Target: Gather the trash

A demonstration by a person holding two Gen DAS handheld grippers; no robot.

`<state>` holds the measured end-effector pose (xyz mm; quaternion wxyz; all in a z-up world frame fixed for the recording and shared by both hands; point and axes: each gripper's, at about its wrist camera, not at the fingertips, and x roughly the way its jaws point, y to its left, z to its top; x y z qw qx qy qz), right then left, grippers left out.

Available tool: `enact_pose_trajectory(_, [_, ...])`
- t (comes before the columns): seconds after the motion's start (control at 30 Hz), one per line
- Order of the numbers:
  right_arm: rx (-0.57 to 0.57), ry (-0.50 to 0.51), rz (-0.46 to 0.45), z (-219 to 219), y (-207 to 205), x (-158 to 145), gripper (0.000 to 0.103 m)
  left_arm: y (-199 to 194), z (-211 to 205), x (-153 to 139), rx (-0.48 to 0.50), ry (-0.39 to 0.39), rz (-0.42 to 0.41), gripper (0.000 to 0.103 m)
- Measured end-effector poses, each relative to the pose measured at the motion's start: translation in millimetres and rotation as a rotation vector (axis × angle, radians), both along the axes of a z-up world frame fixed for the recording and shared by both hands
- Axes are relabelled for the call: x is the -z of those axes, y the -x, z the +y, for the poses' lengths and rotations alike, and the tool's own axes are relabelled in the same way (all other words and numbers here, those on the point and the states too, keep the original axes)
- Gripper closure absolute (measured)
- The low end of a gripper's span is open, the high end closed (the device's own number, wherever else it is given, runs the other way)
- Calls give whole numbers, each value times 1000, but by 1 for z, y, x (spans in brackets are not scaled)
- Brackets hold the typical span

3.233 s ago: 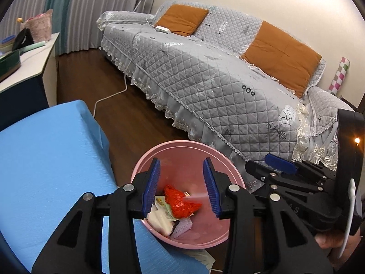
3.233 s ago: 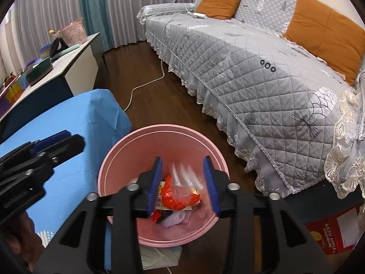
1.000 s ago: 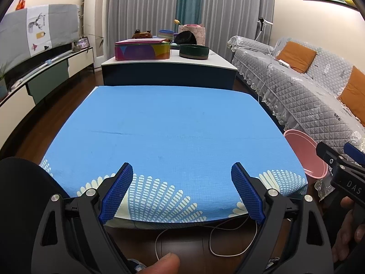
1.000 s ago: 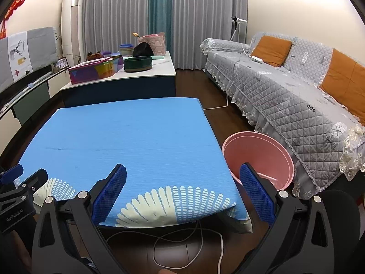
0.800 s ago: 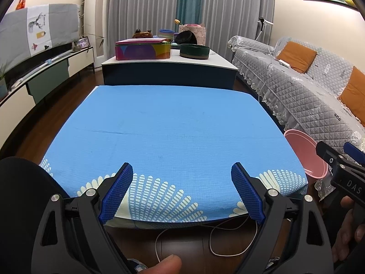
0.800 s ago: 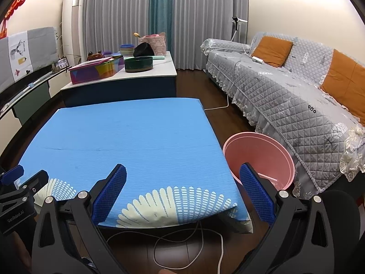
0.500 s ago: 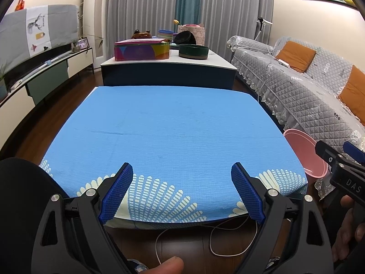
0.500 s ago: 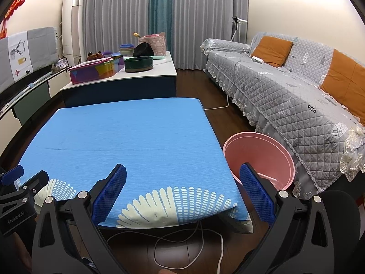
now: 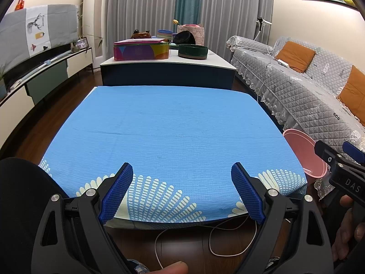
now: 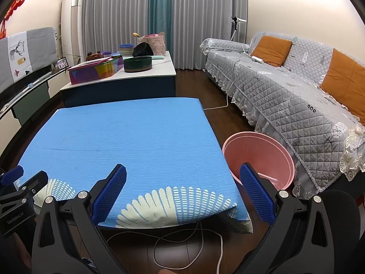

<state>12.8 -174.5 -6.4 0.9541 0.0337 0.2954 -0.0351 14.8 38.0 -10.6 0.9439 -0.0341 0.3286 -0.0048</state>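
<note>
Left tongs [image 9: 182, 190] and right tongs [image 10: 182, 191], each with blue pads spread wide and gripping nothing, hover at the near edge of one blue-covered worktop [image 9: 173, 125]. One pink bucket [image 10: 259, 157] stands on the floor just right of the worktop, between it and the grey sofa [image 10: 296, 100]; its contents are hidden, its near rim cut off by a pad. Two orange cushions lean on the sofa.
</note>
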Motion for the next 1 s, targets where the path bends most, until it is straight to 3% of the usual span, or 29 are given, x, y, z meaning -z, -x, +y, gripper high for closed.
enact_pose_trajectory(1.0, [1,-1,2,-1,0,1,5,-3,-6,3,4,3,8,18])
